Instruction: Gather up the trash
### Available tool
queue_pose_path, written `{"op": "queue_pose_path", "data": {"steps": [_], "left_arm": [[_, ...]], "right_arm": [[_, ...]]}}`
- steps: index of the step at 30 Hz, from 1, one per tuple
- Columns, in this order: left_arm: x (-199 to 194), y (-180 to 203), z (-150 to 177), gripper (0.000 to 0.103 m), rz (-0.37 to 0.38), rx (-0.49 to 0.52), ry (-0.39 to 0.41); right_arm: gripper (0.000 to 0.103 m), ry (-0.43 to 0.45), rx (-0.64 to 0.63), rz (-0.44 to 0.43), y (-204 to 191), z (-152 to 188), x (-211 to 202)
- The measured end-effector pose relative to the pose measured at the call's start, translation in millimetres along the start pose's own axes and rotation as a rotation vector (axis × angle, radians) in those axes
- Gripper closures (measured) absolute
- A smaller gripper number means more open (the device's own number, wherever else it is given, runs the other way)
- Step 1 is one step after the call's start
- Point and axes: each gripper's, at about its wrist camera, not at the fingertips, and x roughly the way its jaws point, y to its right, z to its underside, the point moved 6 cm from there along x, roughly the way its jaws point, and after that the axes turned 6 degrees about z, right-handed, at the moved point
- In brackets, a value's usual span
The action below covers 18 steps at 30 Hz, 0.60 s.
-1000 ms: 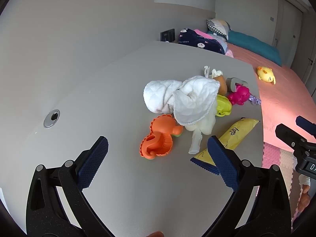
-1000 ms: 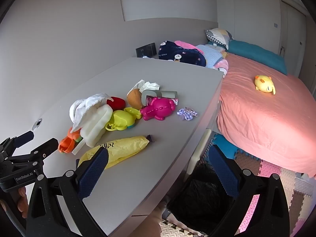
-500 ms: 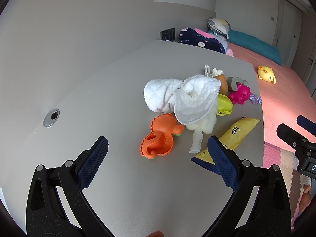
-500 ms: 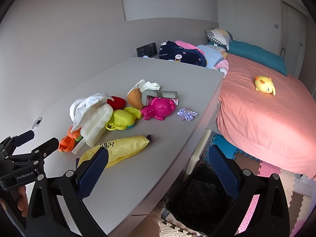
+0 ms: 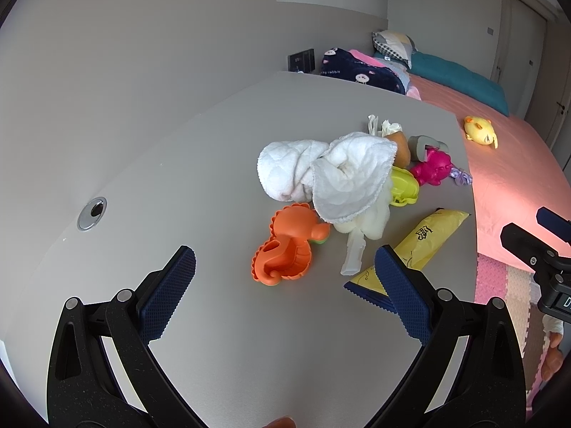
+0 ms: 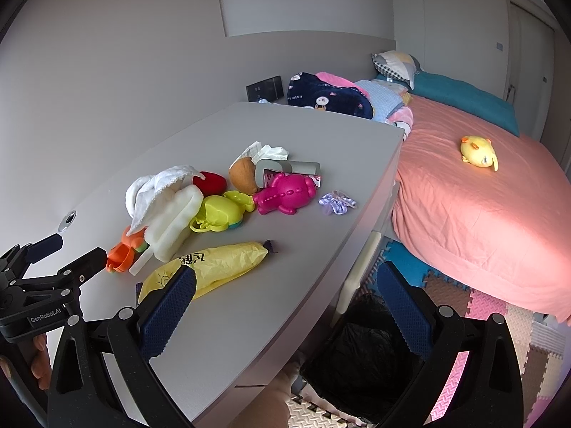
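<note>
Crinkled yellow wrapper (image 6: 214,267) — grey table (image 6: 285,306)

"GenRobot.AI" reads in white on the left tool (image 6: 46,260), seen from the right wrist. The navy blanket (image 5: 360,71) carries small white "rabbit" lettering. Dark printed characters sit on the yellow bag (image 5: 424,246), too small to make out.

Soft even daylight, brighter at right; pink bedspread (image 6: 481,214) glows, slightly overexposed. Faint shadows under clutter. Sharp focus throughout. Strong fisheye bending, dark vignette at corners.
</note>
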Motion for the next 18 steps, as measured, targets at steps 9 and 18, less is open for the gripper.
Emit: {"op": "queue_pose_path", "data": {"steps": [9, 18], "left_arm": [[0.4, 1.2, 0.4, 0.006, -0.001, 0.0, -0.003], [0.7, 0.5, 0.2, 0.006, 0.0, 0.0, -0.003]], "right_arm": [[0.002, 0.0, -0.001, -0.001, 1.2, 0.9, -0.5], [0.002, -0.001, 0.0, 0.0, 2.4, 1.6, -0.7]]}}
